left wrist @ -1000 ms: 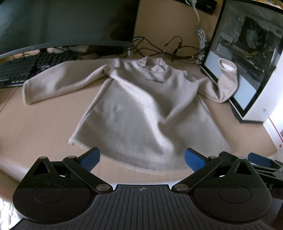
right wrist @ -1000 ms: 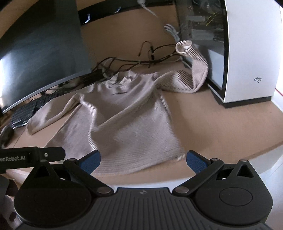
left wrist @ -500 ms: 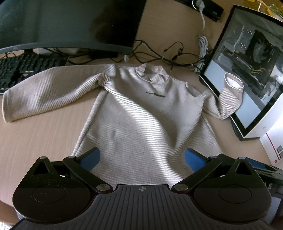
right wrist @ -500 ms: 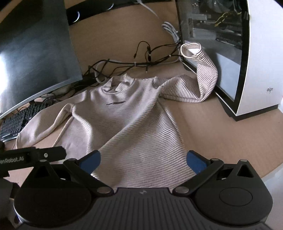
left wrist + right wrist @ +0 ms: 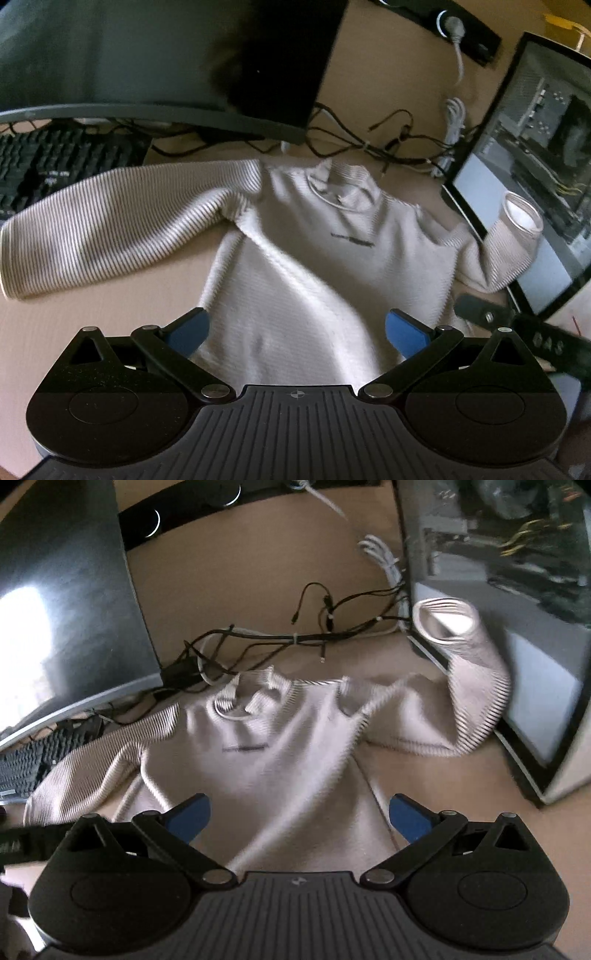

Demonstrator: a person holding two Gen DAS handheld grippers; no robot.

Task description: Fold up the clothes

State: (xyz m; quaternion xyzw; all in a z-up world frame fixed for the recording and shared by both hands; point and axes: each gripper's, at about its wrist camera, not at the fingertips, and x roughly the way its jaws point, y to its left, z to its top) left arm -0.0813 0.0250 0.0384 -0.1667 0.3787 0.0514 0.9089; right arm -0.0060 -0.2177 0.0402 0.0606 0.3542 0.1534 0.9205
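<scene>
A beige ribbed long-sleeve sweater (image 5: pixel 314 280) lies face up and spread on the desk, collar toward the back; it also shows in the right wrist view (image 5: pixel 280 768). One sleeve (image 5: pixel 110 229) stretches left toward the keyboard. The other sleeve (image 5: pixel 476 686) props up against the computer case, cuff open. My left gripper (image 5: pixel 297 332) is open and empty, low over the sweater's lower body. My right gripper (image 5: pixel 299 814) is open and empty over the sweater's lower right part. The hem is hidden under both grippers.
A curved dark monitor (image 5: pixel 147 55) stands at the back left with a black keyboard (image 5: pixel 55 162) below it. A glass-sided white computer case (image 5: pixel 517 627) stands at the right. Tangled cables (image 5: pixel 295 638) lie behind the collar. The right gripper's arm (image 5: pixel 517 328) shows at the left view's right edge.
Both grippers have moved forward and lower over the sweater, from in front of the hem to above its lower body. Both stay open. The sweater has not moved.
</scene>
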